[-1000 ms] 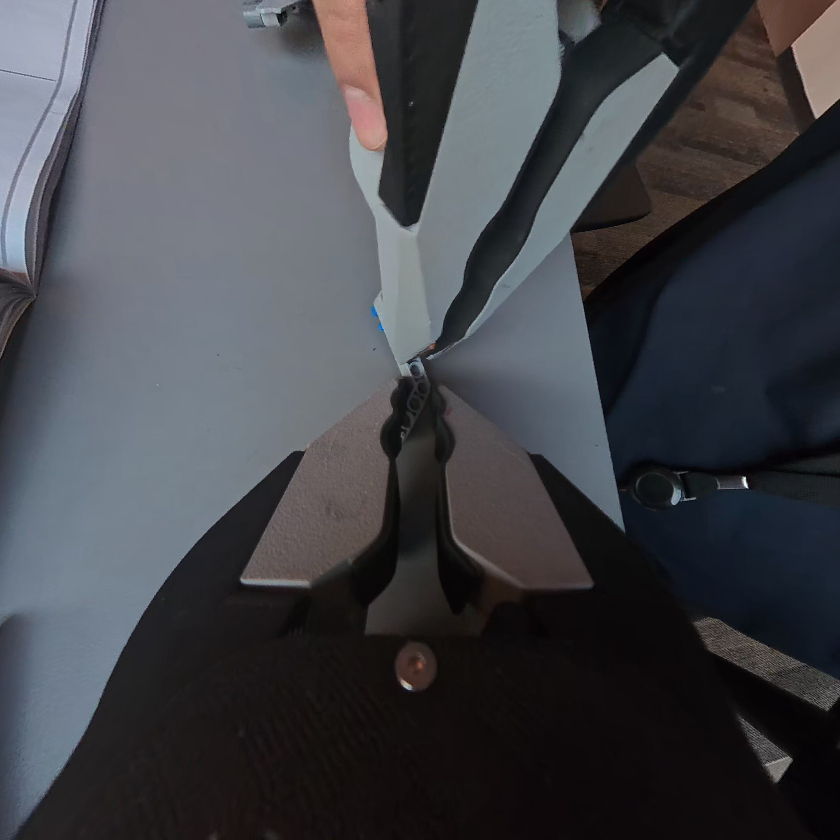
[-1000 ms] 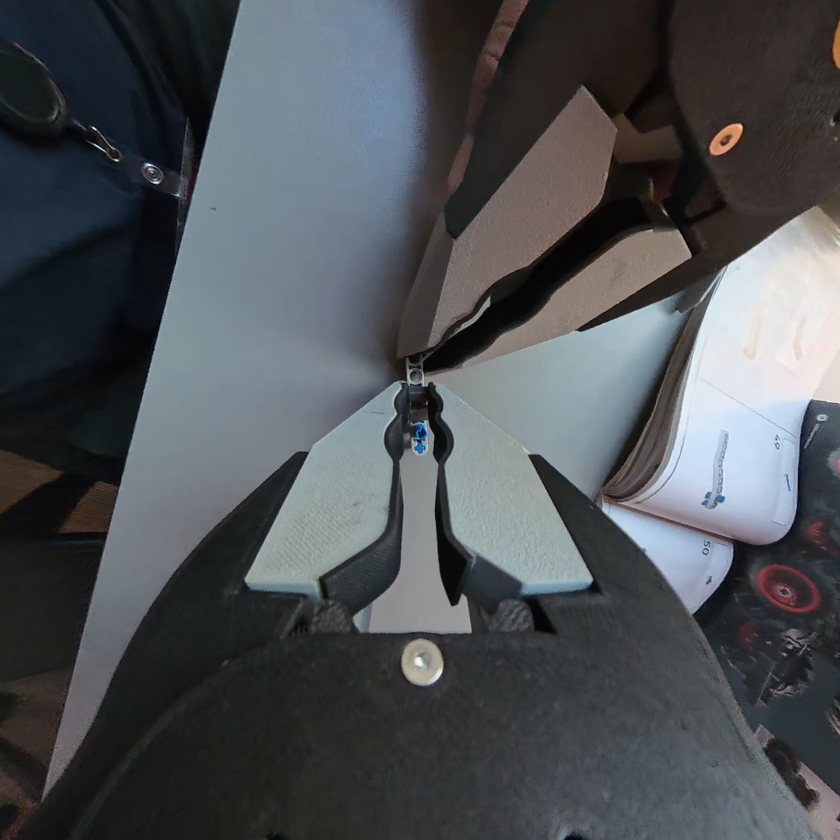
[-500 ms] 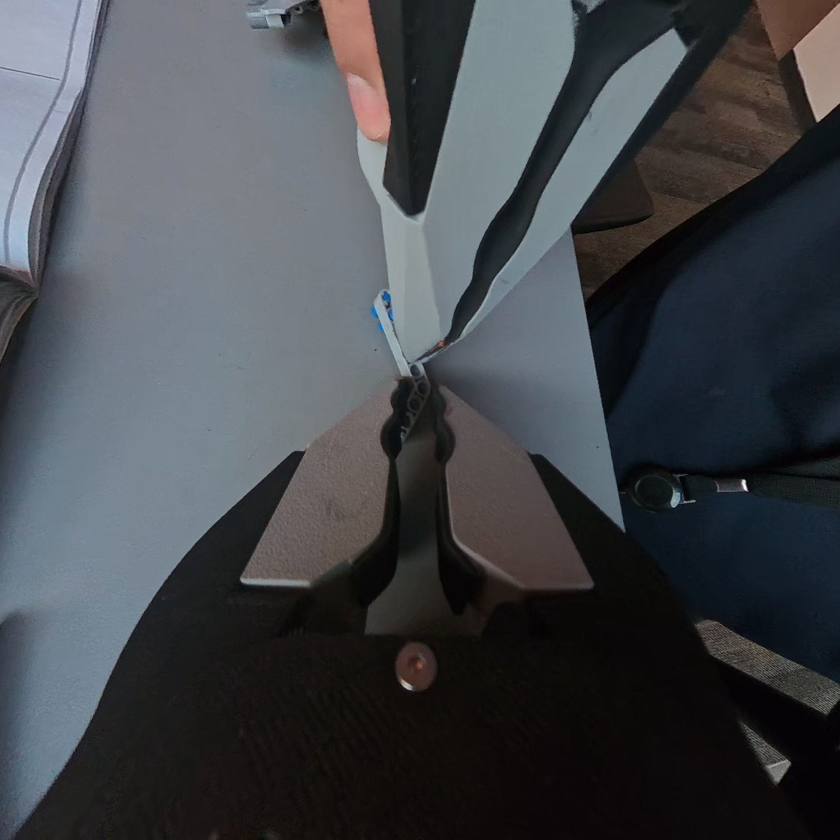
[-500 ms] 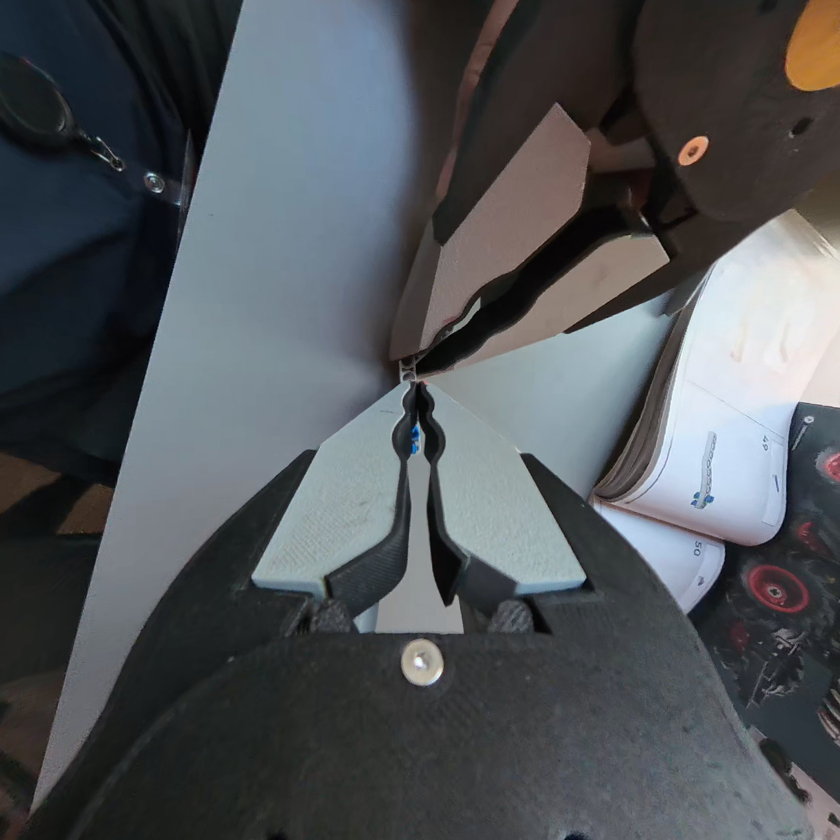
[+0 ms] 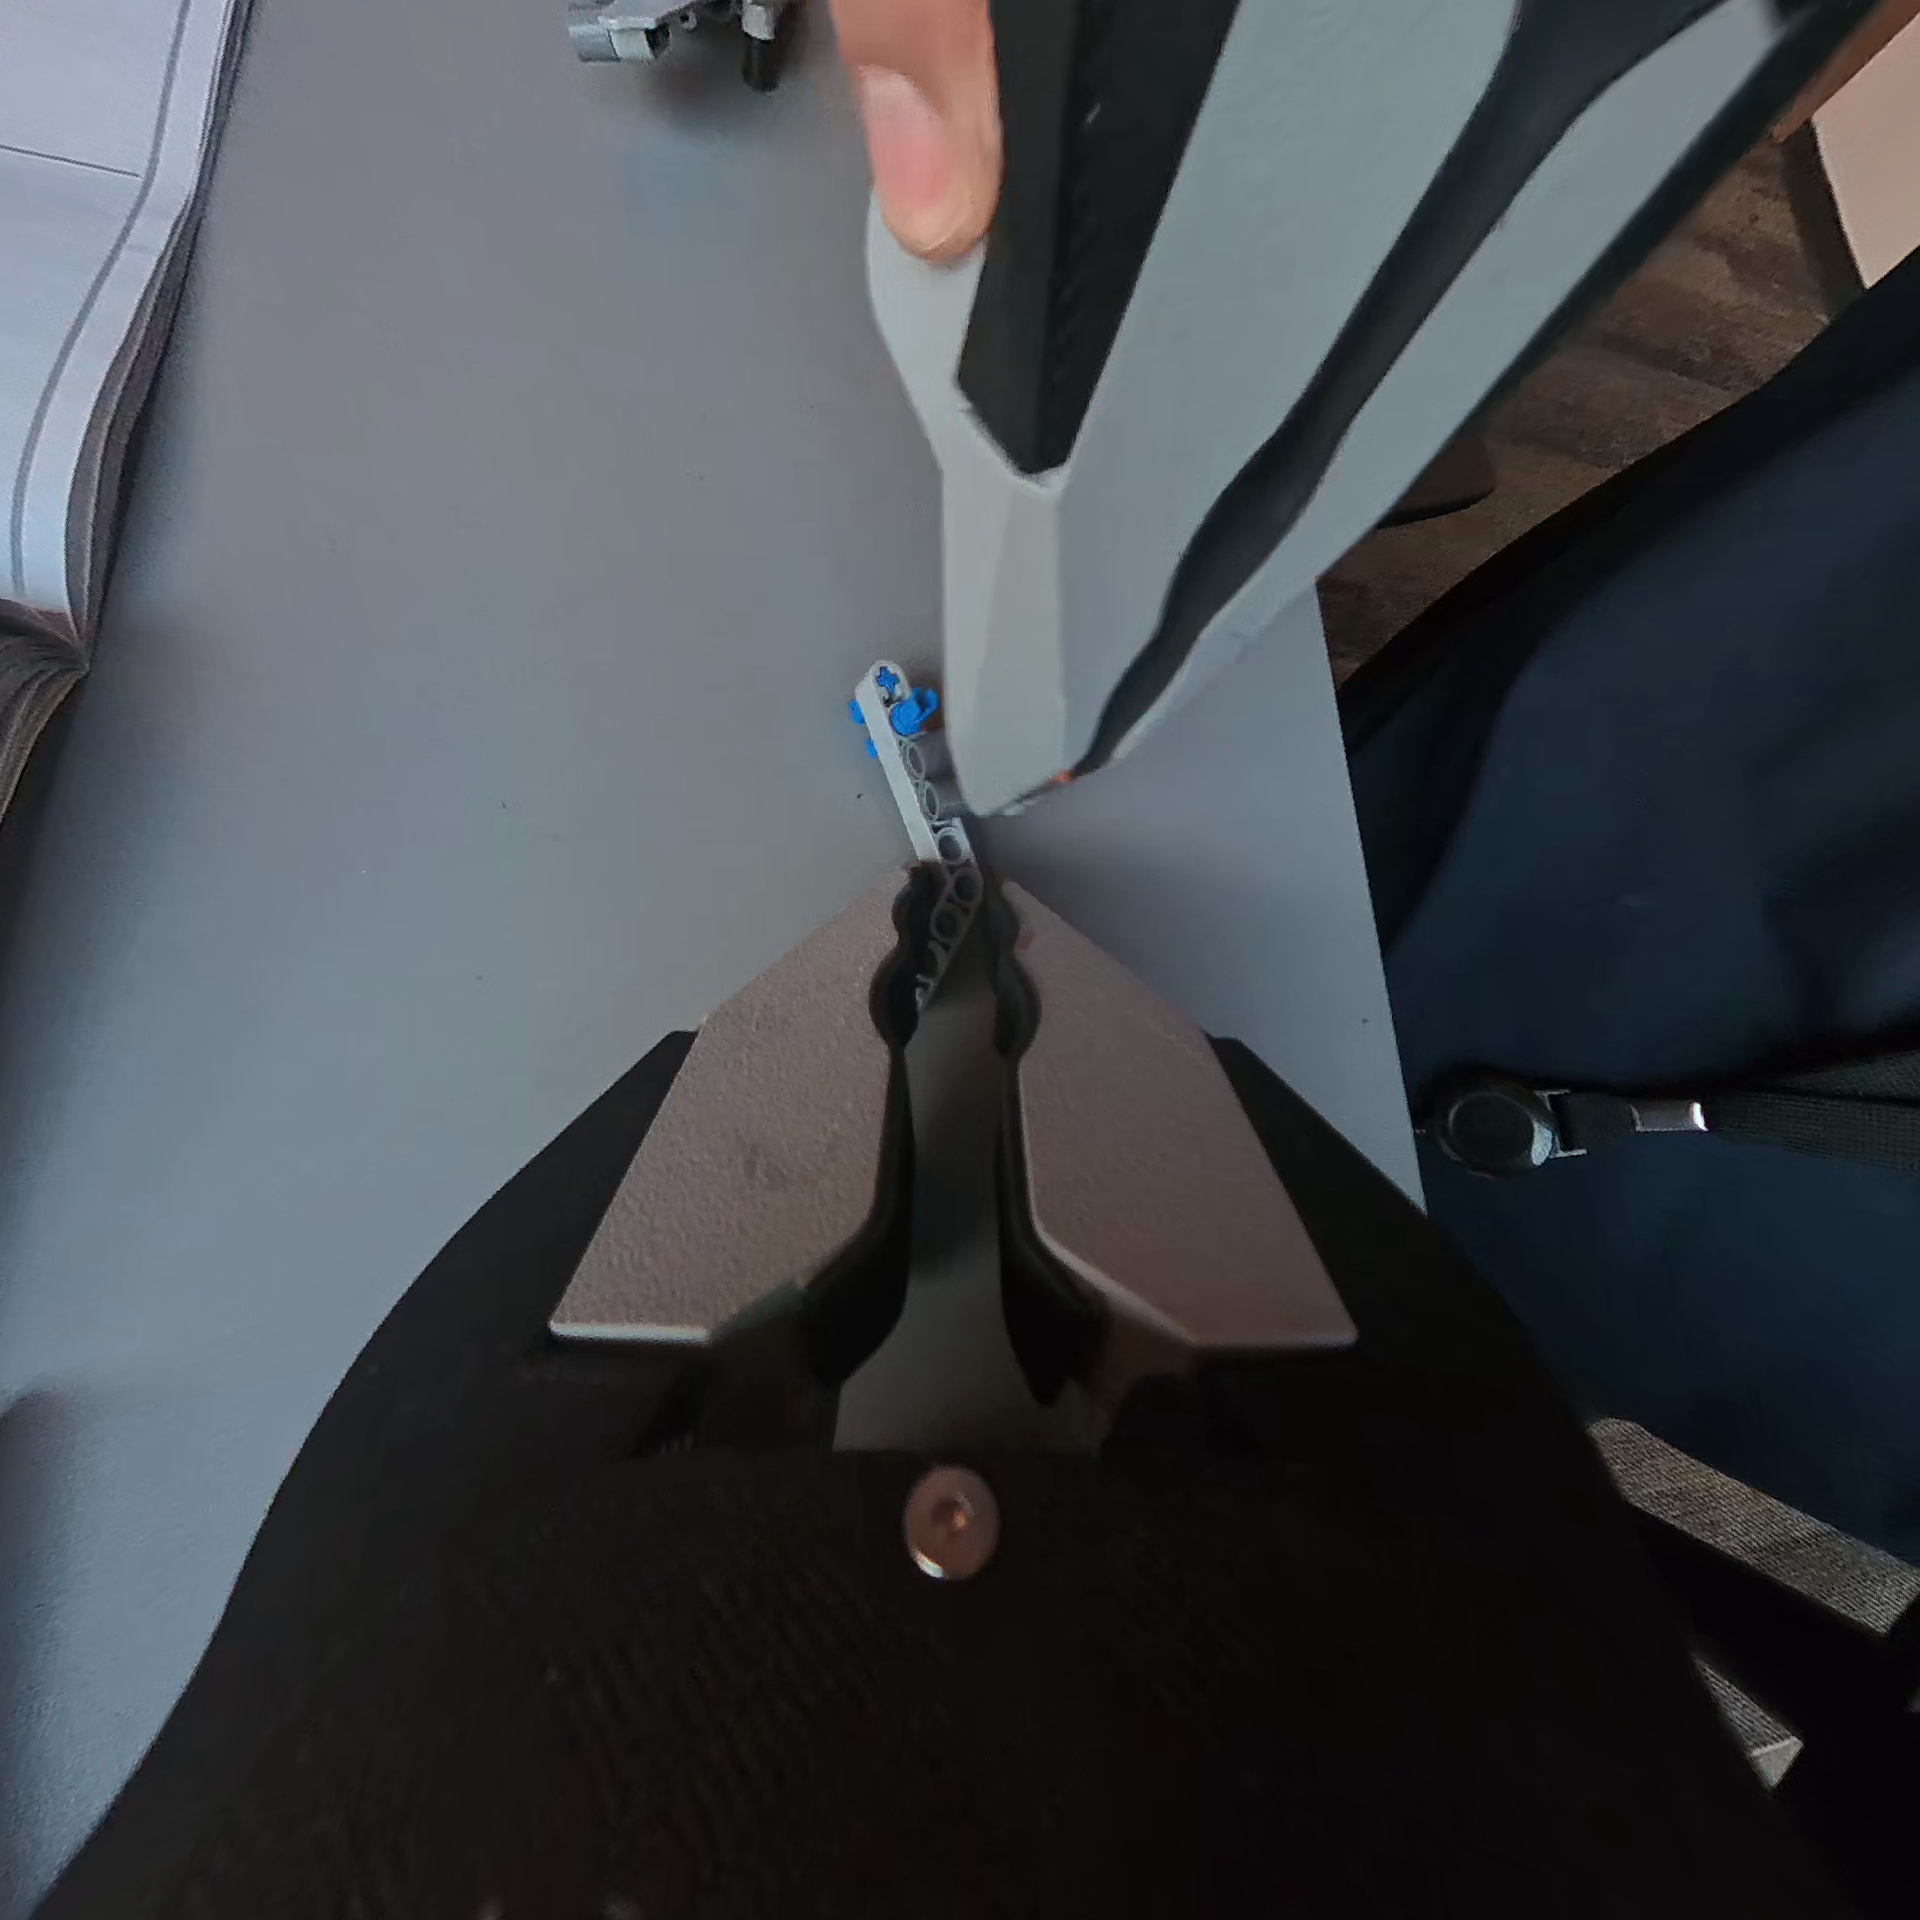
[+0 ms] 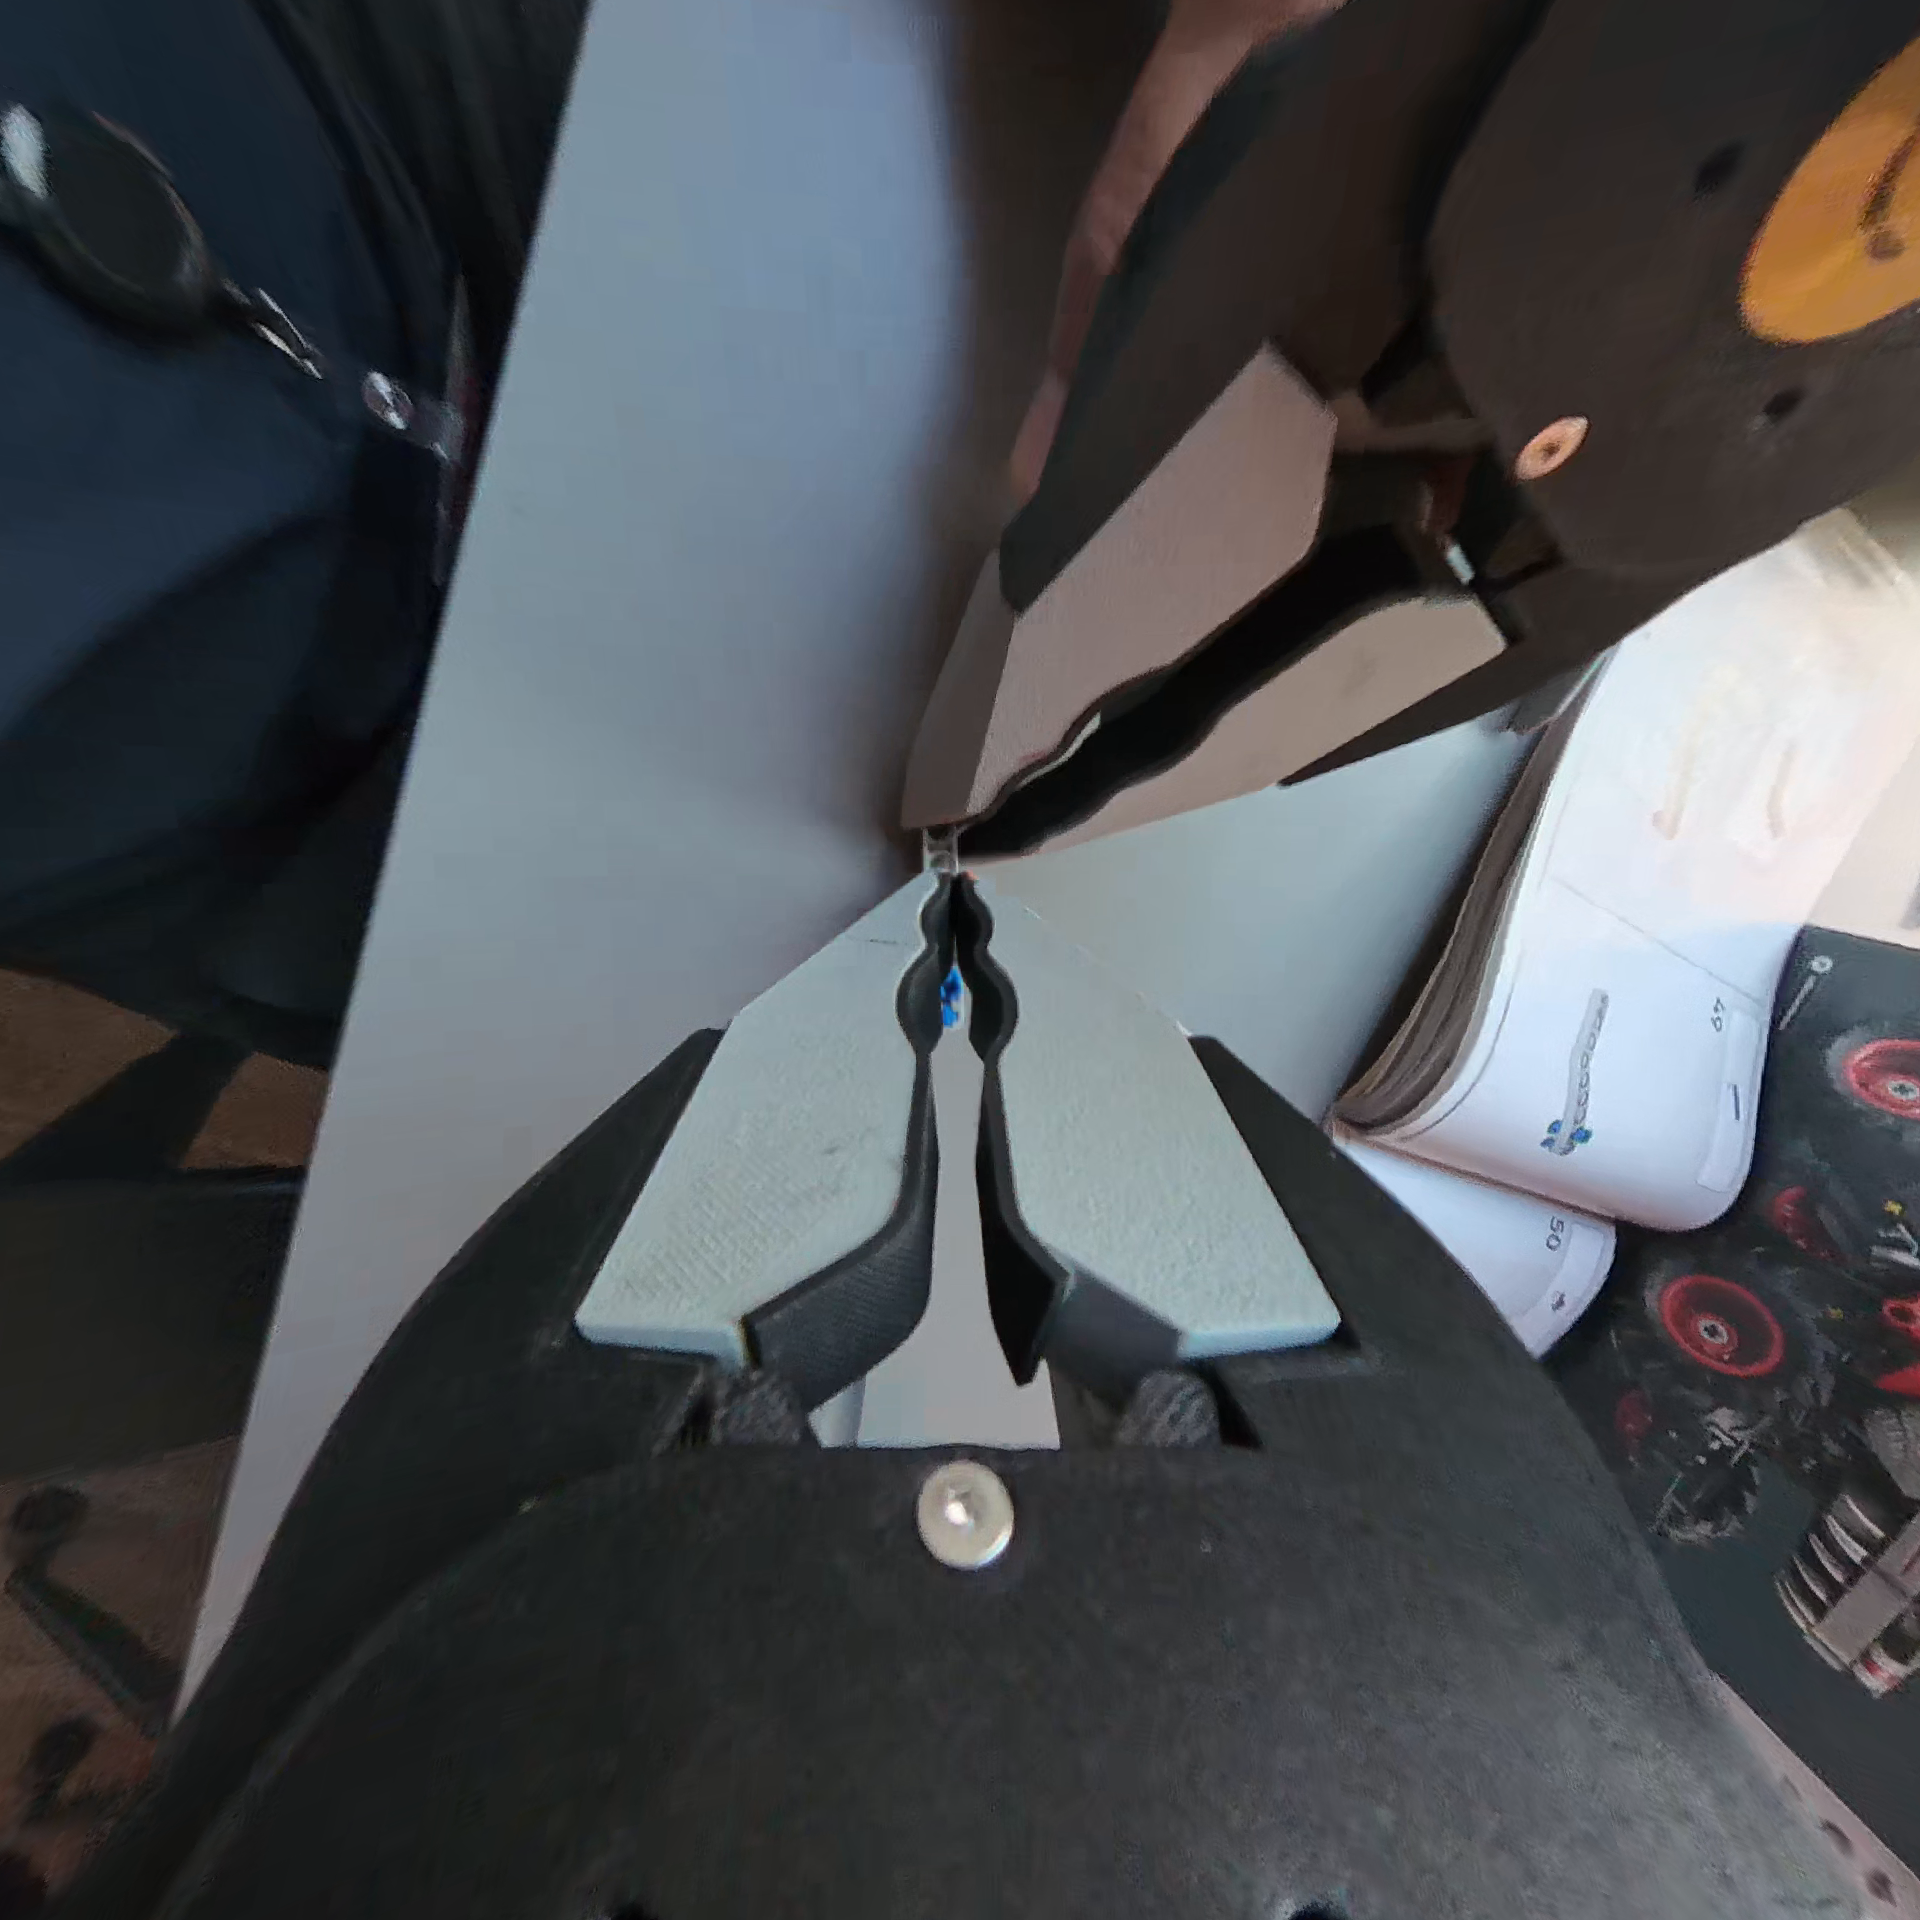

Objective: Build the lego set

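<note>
My left gripper (image 5: pixel 956 894) is shut on one end of a grey Technic beam (image 5: pixel 914 769) and holds it above the grey table (image 5: pixel 468 727). Blue pins (image 5: pixel 899 712) sit in the beam's far end. My right gripper (image 6: pixel 951 894) is shut. In the left wrist view it (image 5: pixel 1029 800) comes down from above, with its tips against the beam just ahead of my left tips. In the right wrist view the blue pins (image 6: pixel 950 997) show through the slit between its pads, and the left gripper (image 6: pixel 951 826) meets it tip to tip. A small red speck sits at the right tips.
An open instruction booklet (image 6: pixel 1610 987) lies at the table's side, also in the left wrist view (image 5: pixel 62 312). A box with a red-wheeled vehicle picture (image 6: pixel 1818 1299) is beside it. A small grey assembly (image 5: pixel 665 21) lies far off. A person in dark blue (image 5: pixel 1662 831) sits at the table edge. My two grippers' fingertips are within a few centimetres of each other.
My right gripper has closed from slightly apart to shut. In the left wrist view it has shifted away, uncovering the beam and its blue pins. My left gripper has kept its hold.
</note>
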Demonstrator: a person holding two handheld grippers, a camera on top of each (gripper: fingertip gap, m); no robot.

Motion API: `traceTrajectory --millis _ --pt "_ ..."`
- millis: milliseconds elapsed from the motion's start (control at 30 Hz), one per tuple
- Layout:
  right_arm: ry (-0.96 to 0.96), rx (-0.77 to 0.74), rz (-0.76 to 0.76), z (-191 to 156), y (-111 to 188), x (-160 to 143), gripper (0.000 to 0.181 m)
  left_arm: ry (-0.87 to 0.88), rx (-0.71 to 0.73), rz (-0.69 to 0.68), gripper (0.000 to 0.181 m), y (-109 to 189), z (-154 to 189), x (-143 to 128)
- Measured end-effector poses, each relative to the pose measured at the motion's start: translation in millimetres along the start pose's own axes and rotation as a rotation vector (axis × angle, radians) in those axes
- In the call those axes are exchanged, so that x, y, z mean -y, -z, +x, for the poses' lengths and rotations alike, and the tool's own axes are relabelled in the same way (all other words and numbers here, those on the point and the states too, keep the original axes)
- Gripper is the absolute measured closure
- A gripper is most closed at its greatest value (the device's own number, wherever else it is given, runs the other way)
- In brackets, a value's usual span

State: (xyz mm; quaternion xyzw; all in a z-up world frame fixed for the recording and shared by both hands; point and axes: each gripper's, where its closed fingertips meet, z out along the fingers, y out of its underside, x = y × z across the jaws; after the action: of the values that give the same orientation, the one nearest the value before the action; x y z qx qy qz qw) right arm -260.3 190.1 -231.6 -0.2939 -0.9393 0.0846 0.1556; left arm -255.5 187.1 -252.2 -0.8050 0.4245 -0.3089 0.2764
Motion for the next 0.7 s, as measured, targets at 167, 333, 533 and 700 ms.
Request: traceTrajectory --millis 167,333,533,700 --pt "0.016 0.018 -0.061 -3 -5 -7 0.181 0.009 0.000 0.002 0.175 1 -1 0" --pt "-0.006 0.008 -0.017 0 7 4 0.181 0.003 0.001 0.001 0.175 0 0 0" --pt "0.033 0.070 -0.088 -16 -17 -2 0.181 0.010 0.010 0.004 0.175 0 -2 0" --pt "-0.106 -0.058 0.352 14 51 45 0.181 0.005 0.006 0.001 0.175 0 0 0"
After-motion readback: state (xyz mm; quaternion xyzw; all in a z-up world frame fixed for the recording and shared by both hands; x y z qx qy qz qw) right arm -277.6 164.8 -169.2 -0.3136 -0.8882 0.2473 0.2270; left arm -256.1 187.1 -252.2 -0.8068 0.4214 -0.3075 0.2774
